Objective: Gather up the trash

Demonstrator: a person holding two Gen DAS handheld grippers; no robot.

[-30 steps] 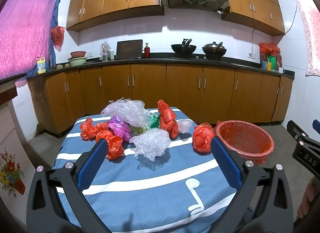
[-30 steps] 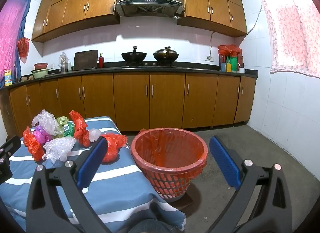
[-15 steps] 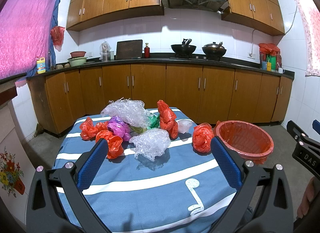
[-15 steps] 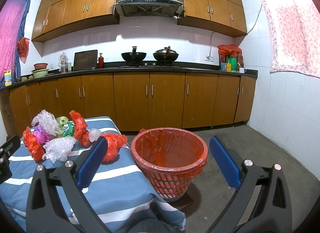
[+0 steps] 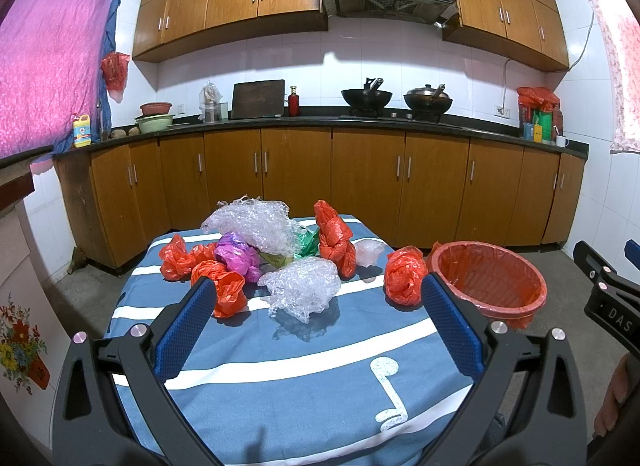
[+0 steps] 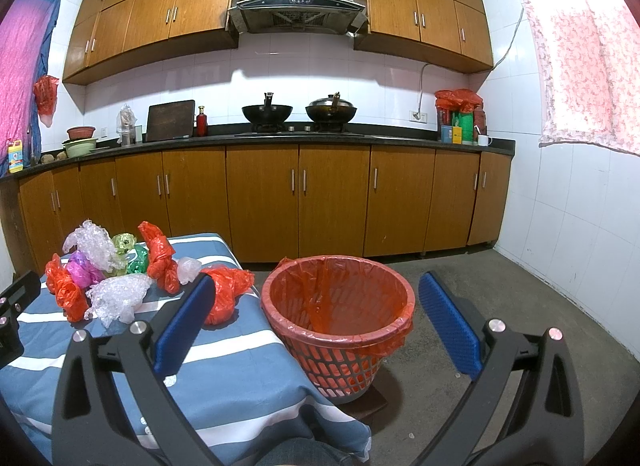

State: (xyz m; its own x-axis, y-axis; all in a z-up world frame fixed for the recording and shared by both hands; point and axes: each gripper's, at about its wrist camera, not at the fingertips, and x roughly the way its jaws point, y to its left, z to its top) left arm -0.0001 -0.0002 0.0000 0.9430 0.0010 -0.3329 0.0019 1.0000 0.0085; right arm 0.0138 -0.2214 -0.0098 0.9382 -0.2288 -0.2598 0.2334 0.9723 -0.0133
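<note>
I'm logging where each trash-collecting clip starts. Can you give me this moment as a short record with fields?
setting: kitchen, table with blue striped tablecloth
trash on table: crumpled red plastic bags, purple bag, green bag, two bubble wrap wads
bin: red mesh basket with red liner, on the floor by the table's edge, looks empty
left claw: open, holding nothing, above the table
right claw: open, holding nothing, facing the basket
task progress: nothing binned yet

Near tablecloth (image 5: 304,378) lies bare; bags (image 5: 298,288) crowd beyond; basket (image 6: 340,330) mouth unobstructed.
</note>
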